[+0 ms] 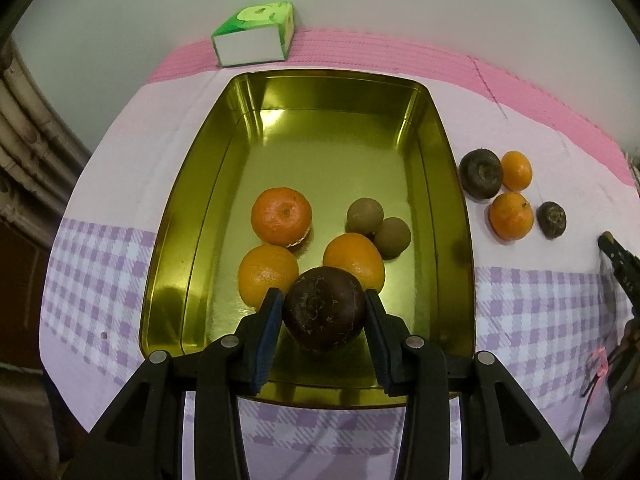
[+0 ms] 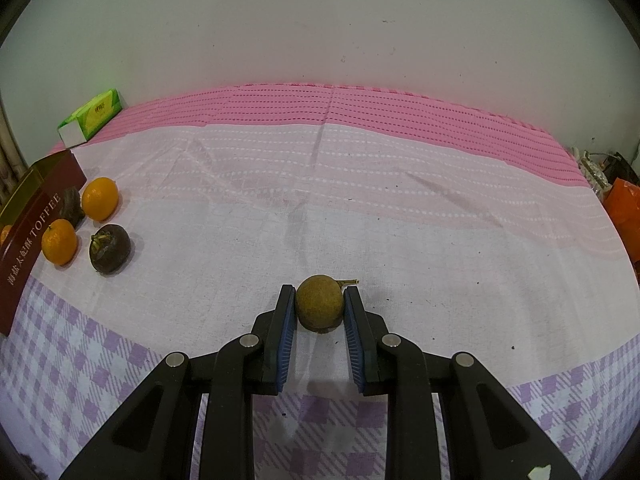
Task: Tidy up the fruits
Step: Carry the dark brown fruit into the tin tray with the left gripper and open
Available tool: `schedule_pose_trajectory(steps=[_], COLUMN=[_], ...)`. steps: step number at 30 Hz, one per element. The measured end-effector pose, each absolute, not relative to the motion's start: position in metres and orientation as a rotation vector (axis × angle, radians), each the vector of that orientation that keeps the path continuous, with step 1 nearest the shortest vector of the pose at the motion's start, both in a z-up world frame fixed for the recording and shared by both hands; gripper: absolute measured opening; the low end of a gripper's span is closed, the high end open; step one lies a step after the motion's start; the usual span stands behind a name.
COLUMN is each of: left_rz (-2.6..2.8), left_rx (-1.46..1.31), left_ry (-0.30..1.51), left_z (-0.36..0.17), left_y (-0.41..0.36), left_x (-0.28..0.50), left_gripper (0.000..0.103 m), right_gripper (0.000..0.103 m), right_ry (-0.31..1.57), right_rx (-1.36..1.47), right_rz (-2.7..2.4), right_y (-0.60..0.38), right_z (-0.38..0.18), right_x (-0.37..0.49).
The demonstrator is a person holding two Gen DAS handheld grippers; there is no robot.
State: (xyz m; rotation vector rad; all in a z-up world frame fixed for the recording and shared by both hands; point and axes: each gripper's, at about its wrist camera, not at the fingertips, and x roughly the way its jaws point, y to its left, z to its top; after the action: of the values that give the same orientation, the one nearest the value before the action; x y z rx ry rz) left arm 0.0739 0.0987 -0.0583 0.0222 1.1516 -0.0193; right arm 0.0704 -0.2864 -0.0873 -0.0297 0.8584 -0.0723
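My left gripper is shut on a dark purple-brown round fruit and holds it over the near end of a gold tin tray. In the tray lie three oranges and two small brown fruits. Right of the tray on the cloth sit two small oranges and two dark fruits. My right gripper is shut on a small tan-brown round fruit with a short stem, at the cloth. The same loose oranges and a dark fruit show at the left of the right wrist view.
A green tissue box stands behind the tray by the white wall. The tray's maroon "TOFFEE" side is at the far left of the right wrist view. Orange bags lie at the table's right edge.
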Motion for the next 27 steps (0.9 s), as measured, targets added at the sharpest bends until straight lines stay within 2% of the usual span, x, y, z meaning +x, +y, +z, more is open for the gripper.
schedule_pose_trajectory(steps=[18,27], left_rz=[-0.009,0.004], left_rx=[0.019,0.056], left_ry=[1.170,1.118], left_z=[-0.065,-0.054], left_y=[0.103,0.098], left_x=[0.061,0.054], left_gripper=[0.042,0.042], right_gripper=[0.022,0.022], right_ry=[0.859,0.859], right_rx=[-0.050,-0.068], right_rz=[-0.076,-0.084], right_y=[-0.286,-0.283], right_z=[-0.088,-0.087], right_x=[0.072,0.072])
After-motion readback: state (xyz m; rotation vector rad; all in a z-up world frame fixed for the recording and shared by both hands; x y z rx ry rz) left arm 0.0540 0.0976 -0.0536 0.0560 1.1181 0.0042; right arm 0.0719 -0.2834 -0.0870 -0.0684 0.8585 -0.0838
